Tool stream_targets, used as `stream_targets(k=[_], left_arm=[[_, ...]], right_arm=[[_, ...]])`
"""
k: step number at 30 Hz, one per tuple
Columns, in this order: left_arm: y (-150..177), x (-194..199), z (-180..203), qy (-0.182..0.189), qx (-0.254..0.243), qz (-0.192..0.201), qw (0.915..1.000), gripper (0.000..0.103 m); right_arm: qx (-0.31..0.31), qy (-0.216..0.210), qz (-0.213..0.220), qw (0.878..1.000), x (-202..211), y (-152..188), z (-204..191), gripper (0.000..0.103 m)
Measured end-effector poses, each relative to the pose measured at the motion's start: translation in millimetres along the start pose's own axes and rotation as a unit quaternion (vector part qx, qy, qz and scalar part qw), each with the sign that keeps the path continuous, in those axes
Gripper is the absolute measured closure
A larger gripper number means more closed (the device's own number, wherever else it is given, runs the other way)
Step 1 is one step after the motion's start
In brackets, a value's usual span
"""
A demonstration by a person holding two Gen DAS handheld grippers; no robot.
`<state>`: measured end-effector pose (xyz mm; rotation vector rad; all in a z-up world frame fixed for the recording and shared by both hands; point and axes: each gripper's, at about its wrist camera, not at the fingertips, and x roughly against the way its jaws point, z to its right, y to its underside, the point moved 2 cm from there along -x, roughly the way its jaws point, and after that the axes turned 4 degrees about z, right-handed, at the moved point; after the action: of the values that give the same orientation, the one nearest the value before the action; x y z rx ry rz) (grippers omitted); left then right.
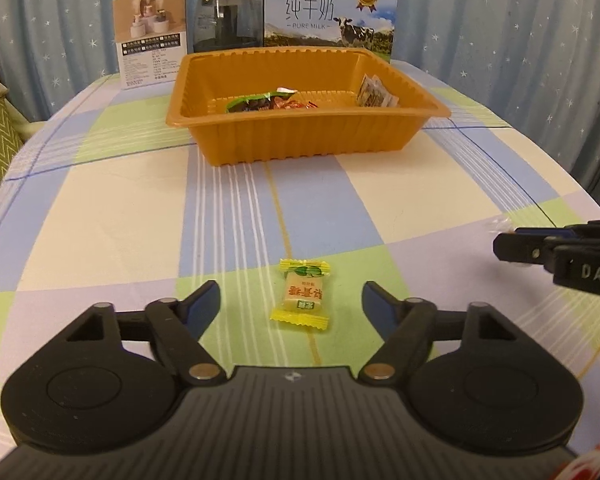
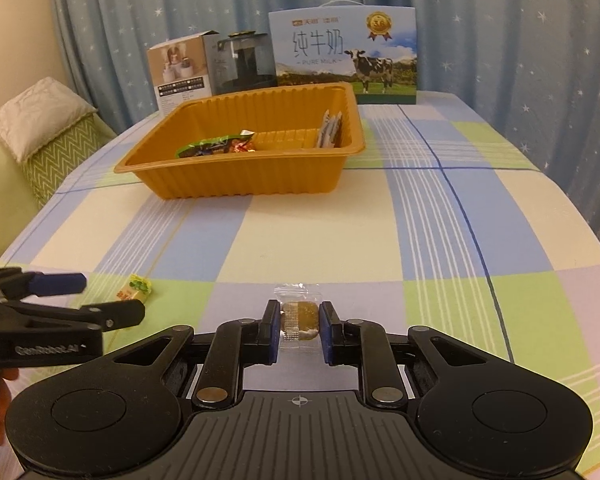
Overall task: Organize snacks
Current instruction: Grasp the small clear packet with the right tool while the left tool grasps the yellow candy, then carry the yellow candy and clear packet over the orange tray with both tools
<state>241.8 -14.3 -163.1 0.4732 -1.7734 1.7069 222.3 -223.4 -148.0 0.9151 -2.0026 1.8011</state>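
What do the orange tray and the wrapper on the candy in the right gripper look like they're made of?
The orange tray looks like thin moulded plastic, semi-glossy: its walls are evenly ribbed and the rim is rolled. The candy wrapper in the right gripper looks like clear plastic film: the brown sweet shows through, and the end is crimped.

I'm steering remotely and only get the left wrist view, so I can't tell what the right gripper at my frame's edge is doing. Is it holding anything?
Observer: Yes. The right gripper is shut on a clear-wrapped brown candy.
Operator: Is that candy off the table?
Observer: Can't tell; it sits low over the checked tablecloth.
Operator: How does my left gripper look from there?
Observer: The left gripper is open, its fingers either side of the yellow-wrapped candy, not touching it.
Operator: Anything left of the table?
Observer: A white cushion on a green seat.
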Motion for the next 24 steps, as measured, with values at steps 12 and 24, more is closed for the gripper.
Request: stream_targets(k=[12,24], left_arm=[[-0.4,-4.8,6.7,-0.01,-0.011,-0.004,0.9999,0.085],[-20.4,23.8,4.1,0.005,0.038,0.004,0.9992,0.085]], right_arm=[[-0.008,-0.006,-0.003,1.0,-2.1,0.2,0.4,0.083],[0.002,-0.026,0.01,1.0,2.1,-7.6,-23.3,0.083]])
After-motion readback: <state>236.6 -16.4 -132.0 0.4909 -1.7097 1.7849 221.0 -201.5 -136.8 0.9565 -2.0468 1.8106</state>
